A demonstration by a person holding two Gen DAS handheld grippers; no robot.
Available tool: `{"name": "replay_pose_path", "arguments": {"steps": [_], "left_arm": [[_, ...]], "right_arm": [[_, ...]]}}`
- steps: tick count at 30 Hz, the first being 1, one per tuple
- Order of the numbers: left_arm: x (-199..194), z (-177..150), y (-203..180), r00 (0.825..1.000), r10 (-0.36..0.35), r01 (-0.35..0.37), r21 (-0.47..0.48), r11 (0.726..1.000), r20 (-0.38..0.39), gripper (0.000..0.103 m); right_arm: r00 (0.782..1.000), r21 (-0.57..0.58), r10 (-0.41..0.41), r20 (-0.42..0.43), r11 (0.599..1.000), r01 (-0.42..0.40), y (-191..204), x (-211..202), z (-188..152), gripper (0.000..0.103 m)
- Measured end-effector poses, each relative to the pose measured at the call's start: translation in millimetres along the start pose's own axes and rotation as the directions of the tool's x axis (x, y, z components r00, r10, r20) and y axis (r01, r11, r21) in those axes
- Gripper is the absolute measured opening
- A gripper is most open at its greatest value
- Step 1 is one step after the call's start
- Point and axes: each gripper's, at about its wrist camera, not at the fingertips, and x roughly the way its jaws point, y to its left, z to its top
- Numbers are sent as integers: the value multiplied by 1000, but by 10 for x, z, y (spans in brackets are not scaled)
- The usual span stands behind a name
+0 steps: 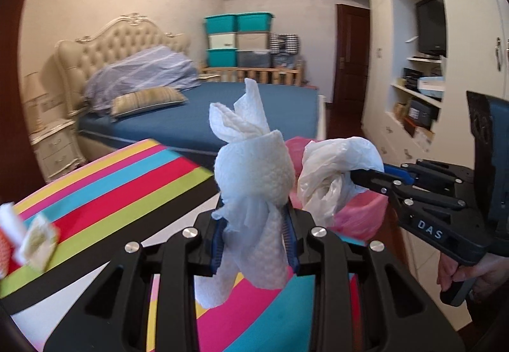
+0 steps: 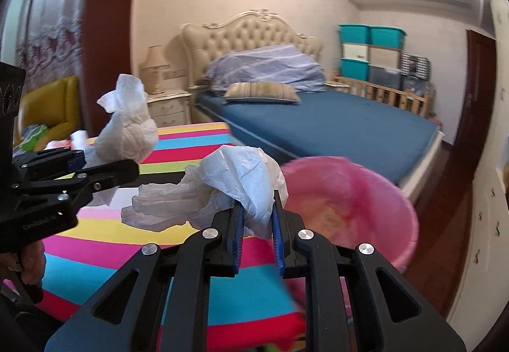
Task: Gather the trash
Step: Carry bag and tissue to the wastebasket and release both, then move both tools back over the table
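Note:
My left gripper (image 1: 256, 221) is shut on a crumpled white paper towel (image 1: 253, 174), which stands up between its blue pads above the striped table. My right gripper (image 2: 258, 218) is shut on a wad of thin white plastic wrap (image 2: 241, 183). In the left wrist view the right gripper (image 1: 359, 175) comes in from the right, its wad (image 1: 331, 167) close beside the towel. In the right wrist view the left gripper (image 2: 127, 167) carries the towel (image 2: 127, 129) at the left. A pink bin (image 2: 356, 202) lined with a pink bag stands just beyond the right gripper, and part of the bin (image 1: 359, 215) shows behind the wad.
A table with a bright striped cloth (image 1: 111, 186) lies below both grippers, with small scraps (image 1: 35, 244) at its left edge. A bed (image 2: 318, 126) with blue sheet, a nightstand (image 2: 168, 110), stacked teal boxes (image 1: 238, 37), a yellow chair (image 2: 54, 107) and a wall cabinet (image 1: 429, 81) surround it.

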Motion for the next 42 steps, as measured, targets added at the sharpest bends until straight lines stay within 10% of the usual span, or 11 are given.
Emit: {"name": "replay_pose_path", "arguments": {"steps": [17,20,22,32,42], "left_arm": [[1565,507,-658,977,-197,198,-1,980,-75,33],[1786,563,-682,973,-212,212,-16,977,-91,55],[1846,607,-650,980,-182,180,-29,983,-81,83],[1108,449,-54,1000,0,1,-66,998,19,98],[228,-86,648,983,185,-186,-75,980,-12,98]], "right_arm": [[989,71,-132,-63,988,136,-1308,408,-99,18],[990,55,-122,-68,991,126,-1363,500,-92,21],[991,54,-111,-77,992,115,-1360,548,-107,57],[992,128,-124,-28,984,127,-1318,284,-148,66],[1000,63,5,-21,998,-4,-555,307,17,72]]}}
